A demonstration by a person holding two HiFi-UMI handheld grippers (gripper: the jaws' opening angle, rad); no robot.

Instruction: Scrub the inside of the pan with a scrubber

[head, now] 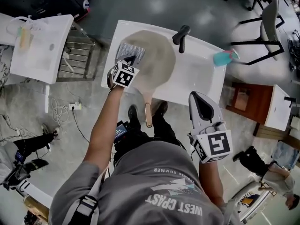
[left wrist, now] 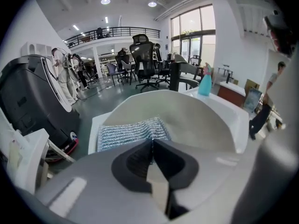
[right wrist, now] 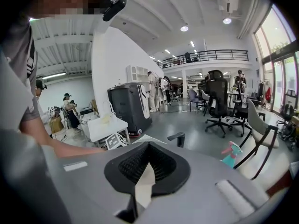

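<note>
The pan (head: 157, 60) lies in the white sink (head: 199, 76), in its left part, with the open side up. Its pale handle (head: 148, 110) sticks out over the near edge of the sink, toward the person. The inside of the pan looks dull beige. The scrubber (head: 129, 52) — a grey-blue woven pad — lies at the left rim of the pan, partly over the edge.

The left gripper (head: 131, 60) points down at the near edge of the scrubber. In the left gripper view its jaws are pressed together and nothing shows between them. The scrubber (left wrist: 133, 130) lies flat just beyond the tips of this gripper (left wrist: 152, 142), with the hollow of the pan (left wrist: 201, 120) to the right of it. I cannot tell whether the tips touch the pad.

The right gripper (head: 197, 96) is held near the person's body, on the near side of the sink, well apart from the pan. In its own view the jaws of this gripper (right wrist: 148, 144) are also closed on each other — nothing is between them.

A dark faucet (head: 181, 36) stands at the far side of the sink. A teal spray bottle (head: 225, 56) with a pink top lies on the far right corner.
</note>
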